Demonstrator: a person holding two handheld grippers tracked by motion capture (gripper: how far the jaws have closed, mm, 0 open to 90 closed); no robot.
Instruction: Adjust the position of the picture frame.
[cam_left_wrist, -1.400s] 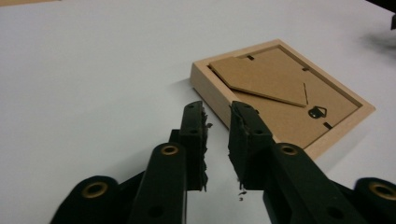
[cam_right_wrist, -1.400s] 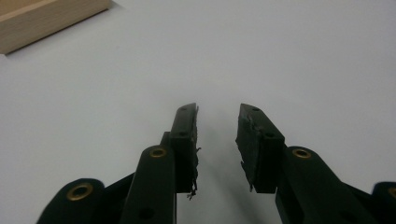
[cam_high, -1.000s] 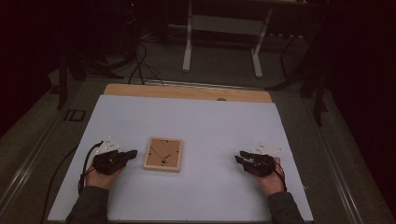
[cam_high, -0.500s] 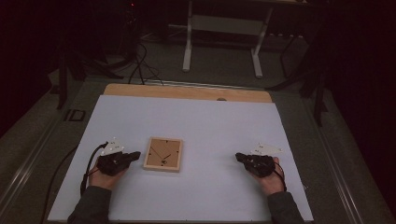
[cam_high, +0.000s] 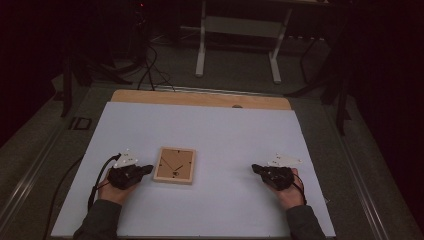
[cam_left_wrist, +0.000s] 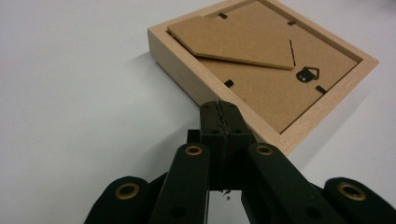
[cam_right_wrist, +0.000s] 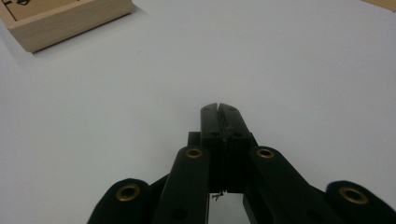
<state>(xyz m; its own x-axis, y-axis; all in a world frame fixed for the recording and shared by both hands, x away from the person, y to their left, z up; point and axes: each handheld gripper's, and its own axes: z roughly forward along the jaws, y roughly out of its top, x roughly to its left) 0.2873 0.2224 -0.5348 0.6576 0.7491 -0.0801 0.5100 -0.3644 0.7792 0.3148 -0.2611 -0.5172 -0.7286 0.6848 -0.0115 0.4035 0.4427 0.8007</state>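
Left tongs (cam_high: 146, 169) closed, jaws pressed flat together with nothing between them; tips sit just beside the left edge of the wooden picture frame (cam_high: 174, 165), low over the tabletop (cam_high: 220, 135). In the left gripper view the same left tongs (cam_left_wrist: 219, 106) point at the near corner region of the frame (cam_left_wrist: 261, 70); whether the tips touch the wood cannot be told. Frame lies face down, back up, on the near-left part of the white tabletop, roughly between the two hands but much nearer the left one. Brown backing board (cam_left_wrist: 261, 91) visible inside the pale wood rim, with a folded easel stand (cam_left_wrist: 238, 39) lying flat across it, a small dark hanger (cam_left_wrist: 307, 74) near its point, and dark retaining tabs along the rim. Right tongs (cam_high: 256, 168) likewise closed and empty, resting low over bare tabletop at the near right, well apart from the frame, tips pointing left toward it. In the right gripper view the right tongs (cam_right_wrist: 219, 107) aim across open white surface, with one corner of the frame (cam_right_wrist: 65, 18) at far left. Person's left hand (cam_high: 116, 186) and right hand (cam_high: 287, 189) grip the tool bodies from the near edge; a grey plate (cam_high: 125, 159) sits on top of the left tool.
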